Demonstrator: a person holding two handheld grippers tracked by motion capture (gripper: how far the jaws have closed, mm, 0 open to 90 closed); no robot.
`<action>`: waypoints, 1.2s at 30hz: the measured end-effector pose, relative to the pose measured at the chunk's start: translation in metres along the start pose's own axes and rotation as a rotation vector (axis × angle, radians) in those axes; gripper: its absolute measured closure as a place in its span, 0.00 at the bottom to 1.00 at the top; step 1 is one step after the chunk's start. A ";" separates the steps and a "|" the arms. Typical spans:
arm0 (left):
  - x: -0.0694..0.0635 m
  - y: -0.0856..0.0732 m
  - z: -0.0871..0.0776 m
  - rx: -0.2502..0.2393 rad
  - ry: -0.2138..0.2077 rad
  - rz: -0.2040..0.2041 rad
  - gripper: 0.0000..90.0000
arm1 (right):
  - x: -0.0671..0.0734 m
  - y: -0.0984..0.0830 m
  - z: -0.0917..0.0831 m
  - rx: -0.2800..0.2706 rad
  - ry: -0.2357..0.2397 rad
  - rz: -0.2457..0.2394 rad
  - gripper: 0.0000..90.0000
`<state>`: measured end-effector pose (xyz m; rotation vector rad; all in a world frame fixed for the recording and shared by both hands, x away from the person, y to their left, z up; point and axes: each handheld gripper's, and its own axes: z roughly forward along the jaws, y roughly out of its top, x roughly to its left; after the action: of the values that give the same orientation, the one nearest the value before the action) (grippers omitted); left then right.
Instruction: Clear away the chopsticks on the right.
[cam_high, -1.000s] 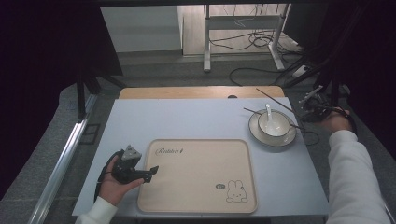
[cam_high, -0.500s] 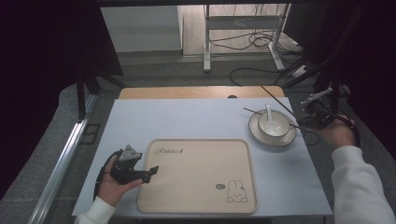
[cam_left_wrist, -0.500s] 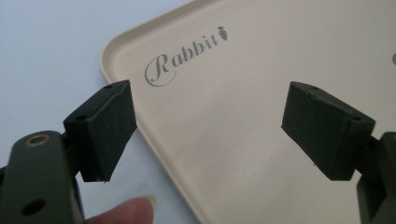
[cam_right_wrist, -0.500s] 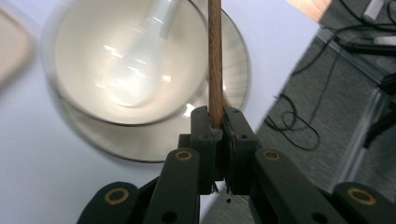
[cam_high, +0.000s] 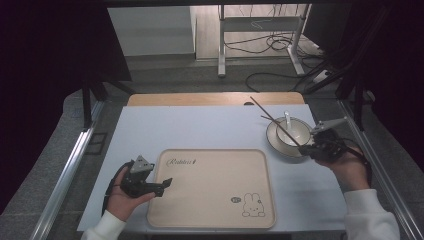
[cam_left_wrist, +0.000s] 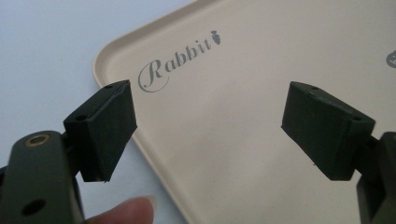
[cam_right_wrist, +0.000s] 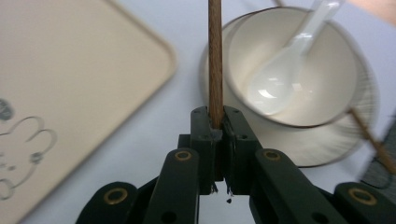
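A white bowl (cam_high: 294, 134) on a saucer (cam_right_wrist: 336, 144) stands at the table's right, with a white spoon (cam_right_wrist: 285, 65) in it. My right gripper (cam_high: 311, 146) is at the saucer's near right rim, shut on the end of a brown chopstick (cam_right_wrist: 215, 60) that reaches over the bowl's edge. A second chopstick (cam_right_wrist: 371, 140) lies across the saucer. My left gripper (cam_left_wrist: 210, 121) hangs open just over the left edge of the beige rabbit tray (cam_left_wrist: 243, 70), with nothing between its fingers; in the high view the left gripper (cam_high: 165, 184) is at the tray's left side.
The beige tray (cam_high: 210, 200) takes up the near middle of the pale blue table top (cam_high: 200, 127). A wooden board (cam_high: 215, 99) lines the far edge. Cables and a metal stand are on the floor beyond.
My right gripper has come nearer and to the left, from beside the bowl to the saucer's near rim. The left hand has stayed put.
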<state>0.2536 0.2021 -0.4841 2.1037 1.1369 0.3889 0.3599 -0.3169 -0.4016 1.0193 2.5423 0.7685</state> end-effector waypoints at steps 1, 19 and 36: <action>0.000 0.000 0.001 0.001 0.001 -0.001 0.20 | 0.009 -0.001 0.004 0.017 0.017 -0.011 0.93; 0.001 -0.005 -0.001 0.007 0.013 -0.002 0.20 | 0.090 -0.002 0.034 0.124 0.080 -0.055 0.93; 0.000 -0.004 0.004 0.015 0.007 0.006 0.20 | 0.127 -0.017 0.065 0.278 0.099 0.015 0.93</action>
<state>0.2531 0.2017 -0.4894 2.1202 1.1413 0.3923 0.2903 -0.2140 -0.4735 1.1082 2.7867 0.4883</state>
